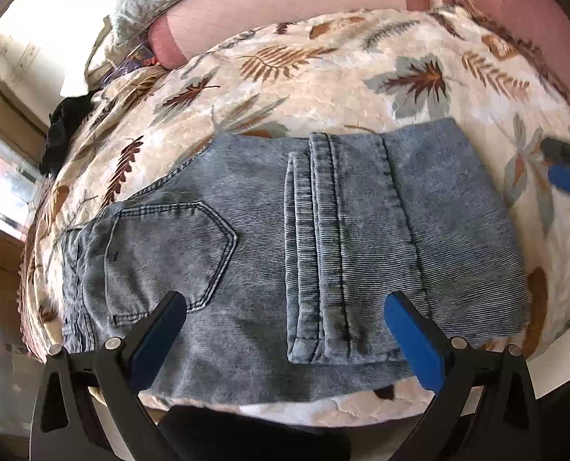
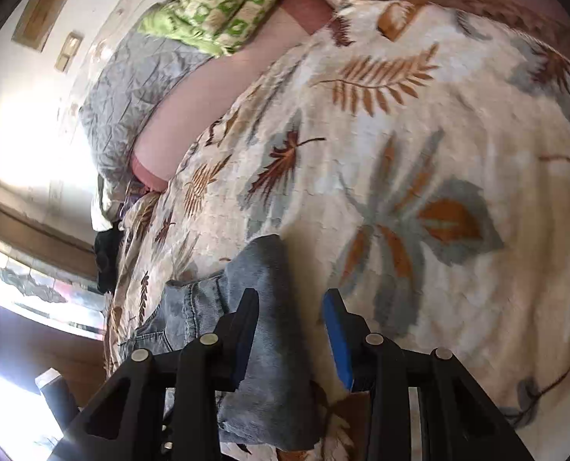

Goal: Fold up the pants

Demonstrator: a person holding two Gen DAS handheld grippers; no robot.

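Two wrist views, close over bed.
Both facing steeply down; sharing jeans [image 1: 285, 238] [image 2: 269, 330], leaf blanket [image 1: 323, 77] [image 2: 419, 134].

Bedspread [image 1: 323, 88]: cream, printed with brown, rust and grey-blue leaves; spread over the bed.
Pink sheet [image 1: 269, 4]: lay bare beyond the bedspread's far edge.
Grey quilt [image 2: 131, 88]: crumpled, heaped at the far side on the pink sheet.
Green-patterned cloth [image 2: 223, 4]: white and green checks, lay just beside the grey quilt.
Dark garment [image 1: 64, 130]: black, bunched at the bedspread's left edge.
Wall [image 2: 23, 88]: pale, washed out by strong light.
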